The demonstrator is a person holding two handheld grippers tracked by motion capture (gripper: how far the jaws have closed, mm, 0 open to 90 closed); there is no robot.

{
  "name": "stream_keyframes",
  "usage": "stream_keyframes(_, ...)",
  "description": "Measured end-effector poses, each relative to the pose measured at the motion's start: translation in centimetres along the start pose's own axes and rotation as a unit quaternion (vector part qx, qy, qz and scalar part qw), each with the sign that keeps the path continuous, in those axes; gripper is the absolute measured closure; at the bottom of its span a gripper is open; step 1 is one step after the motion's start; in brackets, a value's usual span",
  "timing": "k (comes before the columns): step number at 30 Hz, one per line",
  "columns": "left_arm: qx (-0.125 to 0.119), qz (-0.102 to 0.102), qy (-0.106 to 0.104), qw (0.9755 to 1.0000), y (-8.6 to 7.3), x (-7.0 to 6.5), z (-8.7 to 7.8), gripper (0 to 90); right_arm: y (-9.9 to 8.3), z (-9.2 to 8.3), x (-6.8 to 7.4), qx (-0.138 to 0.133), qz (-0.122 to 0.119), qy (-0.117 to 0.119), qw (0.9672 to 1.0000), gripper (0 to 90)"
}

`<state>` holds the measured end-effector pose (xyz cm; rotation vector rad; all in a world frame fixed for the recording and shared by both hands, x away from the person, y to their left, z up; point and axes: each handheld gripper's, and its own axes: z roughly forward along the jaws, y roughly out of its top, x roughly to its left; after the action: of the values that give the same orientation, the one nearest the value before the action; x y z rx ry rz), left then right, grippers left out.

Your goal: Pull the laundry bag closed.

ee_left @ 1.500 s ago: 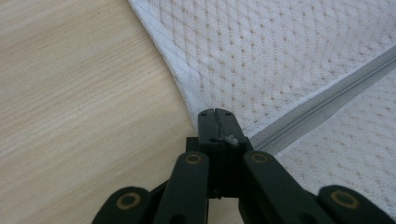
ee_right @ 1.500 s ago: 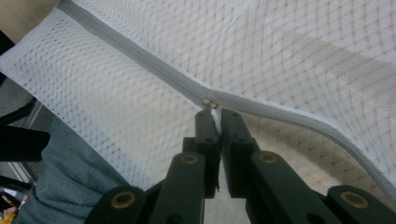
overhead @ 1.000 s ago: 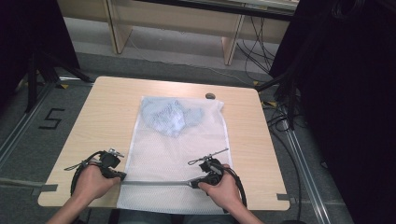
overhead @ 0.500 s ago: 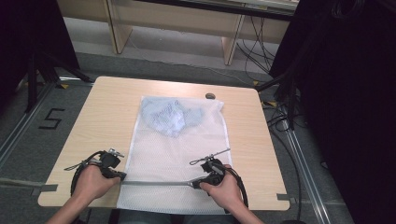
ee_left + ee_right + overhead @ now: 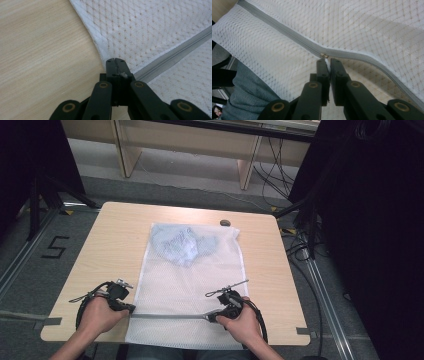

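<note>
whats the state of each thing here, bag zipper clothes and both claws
mesh laundry bag: flat on the table, near end over the edge
zipper: stretched straight between the claws
zipper pull: pinched by the right claw
blue garment: crumpled inside the bag's far end
left claw: shut on the zipper's end
right claw: shut on the pull

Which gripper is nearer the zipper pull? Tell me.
Right. The right gripper is shut on the zipper pull; the left gripper pinches the mesh bag at the zipper's far end.
</note>
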<state>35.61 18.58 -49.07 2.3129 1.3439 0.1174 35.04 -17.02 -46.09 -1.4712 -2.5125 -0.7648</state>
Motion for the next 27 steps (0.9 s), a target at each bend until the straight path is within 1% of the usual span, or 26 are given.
stream_keyframes(1, -0.003, 0.0, 0.001, 1.0, 0.0, 0.0, 0.0, 89.7, 0.0, 0.0, -0.1, 0.004, 0.004, 0.001, 1.0, 87.0)
stream_keyframes(2, -0.003, 0.0, 0.001, 1.0, 0.0, 0.0, 0.0, 89.8, -0.1, -0.1, -0.2, 0.005, 0.001, 0.0, 1.0, 87.0)
stream_keyframes(3, 0.0, 0.0, 0.002, 1.0, 0.0, 0.0, 0.0, 89.8, -0.1, 0.0, -0.2, -0.002, -0.001, 0.0, 1.0, 87.0)
stream_keyframes(4, 0.0, 0.0, 0.002, 1.0, 0.0, 0.0, 0.0, 89.7, -0.1, -0.1, -0.2, 0.002, 0.001, 0.0, 1.0, 87.0)
stream_keyframes(5, 0.0, 0.0, 0.002, 1.0, 0.0, 0.0, 0.0, 89.8, -0.1, -0.2, -0.2, 0.006, 0.009, 0.0, 0.9999, 87.0)
stream_keyframes(6, 0.0, 0.0, 0.002, 1.0, 0.0, 0.0, 0.0, 89.8, -0.2, -0.2, -0.3, 0.0, 0.003, -0.001, 1.0, 87.0)
stream_keyframes(8, 0.001, 0.0, 0.002, 1.0, 0.0, 0.0, 0.0, 89.7, -0.2, -0.2, -0.4, 0.002, 0.006, 0.003, 1.0, 87.0)
stream_keyframes(9, 0.001, 0.0, 0.001, 1.0, 0.0, 0.0, 0.0, 89.7, -0.2, -0.2, -0.6, -0.005, -0.006, 0.0, 1.0, 87.0)
stream_keyframes(10, 0.0, -0.001, 0.0, 1.0, 0.0, 0.0, 0.0, 89.7, -0.2, -0.4, -0.5, 0.002, 0.009, -0.001, 1.0, 87.0)
stream_keyframes(11, 0.0, -0.001, 0.0, 1.0, 0.0, 0.0, 0.0, 89.8, -0.3, -0.4, -0.6, -0.002, 0.005, -0.002, 1.0, 87.0)
stream_keyframes(14, -0.003, 0.004, 0.003, 1.0, 0.0, 0.1, 0.0, 89.8, -0.3, -0.4, -0.7, 0.001, 0.004, -0.002, 1.0, 87.0)
stream_keyframes(15, -0.001, 0.004, 0.003, 1.0, 0.0, 0.1, 0.0, 89.8, -0.4, -0.5, -0.7, 0.001, 0.01, -0.006, 0.9999, 87.0)
stream_keyframes(16, -0.001, -0.001, 0.0, 1.0, 0.0, 0.0, 0.0, 89.7, -0.4, -0.6, -0.8, -0.001, 0.013, -0.006, 0.9999, 87.0)
stream_keyframes(19, -0.001, 0.0, 0.001, 1.0, 0.0, 0.0, 0.0, 89.8, -0.5, -0.6, -0.9, -0.001, 0.01, -0.003, 0.9999, 87.0)
stream_keyframes(20, -0.003, 0.003, 0.003, 1.0, 0.0, 0.1, 0.0, 89.8, -0.6, -0.6, -1.0, -0.001, 0.008, 0.0, 1.0, 87.0)
stream_keyframes(22, 0.0, -0.001, 0.0, 1.0, 0.0, 0.0, 0.0, 89.7, -0.6, -0.6, -1.0, -0.002, 0.01, -0.001, 0.9999, 87.0)
stream_keyframes(26, 0.0, -0.001, -0.001, 1.0, 0.0, 0.0, 0.0, 89.8, -0.6, -0.7, -1.1, -0.003, 0.013, -0.003, 0.9999, 87.0)
stream_keyframes(27, 0.0, -0.001, -0.001, 1.0, 0.0, 0.0, 0.0, 89.8, -0.6, -0.7, -1.2, -0.003, 0.009, -0.003, 0.9999, 86.9)
